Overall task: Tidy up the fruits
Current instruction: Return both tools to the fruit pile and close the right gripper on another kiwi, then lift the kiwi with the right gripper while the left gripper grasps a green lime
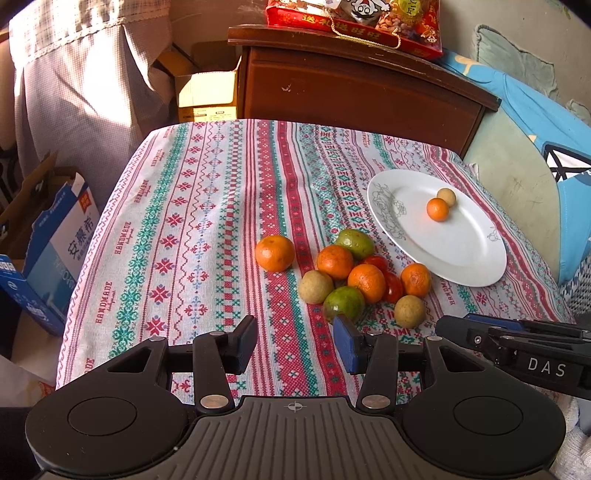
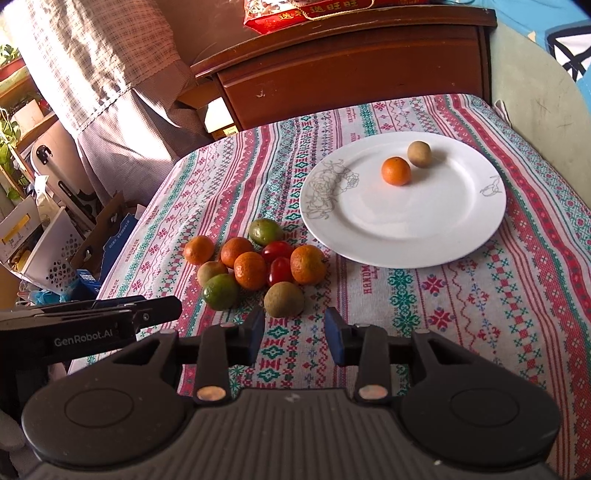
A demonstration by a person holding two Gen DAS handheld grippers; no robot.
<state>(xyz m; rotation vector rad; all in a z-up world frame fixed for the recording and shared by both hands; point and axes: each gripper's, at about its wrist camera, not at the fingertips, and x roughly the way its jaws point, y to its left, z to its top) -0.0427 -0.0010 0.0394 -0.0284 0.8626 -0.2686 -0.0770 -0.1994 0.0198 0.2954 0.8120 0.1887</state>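
Observation:
A white plate [image 1: 461,254] [image 2: 388,229] lies on the patterned tablecloth and holds a small orange [image 1: 437,209] [image 2: 396,170] touching a tan fruit [image 1: 446,196] [image 2: 419,154]. Left of the plate is a pile of fruit [image 1: 366,282] [image 2: 250,270]: several oranges, two green fruits, red tomatoes and tan fruits. One orange [image 1: 275,253] sits apart at the pile's left. My left gripper [image 1: 295,336] hovers open just in front of the near green fruit [image 1: 344,303], holding nothing. Open and holding nothing too, my right gripper [image 2: 295,328] is just short of a tan fruit [image 2: 283,299].
A dark wooden cabinet [image 1: 354,92] with a red gift bag [image 1: 369,22] stands behind the table. Cardboard boxes [image 1: 48,236] crowd the floor at the left, below a checked curtain [image 1: 81,74]. A blue cushion [image 1: 546,122] lies at the right. The two grippers are side by side, close together.

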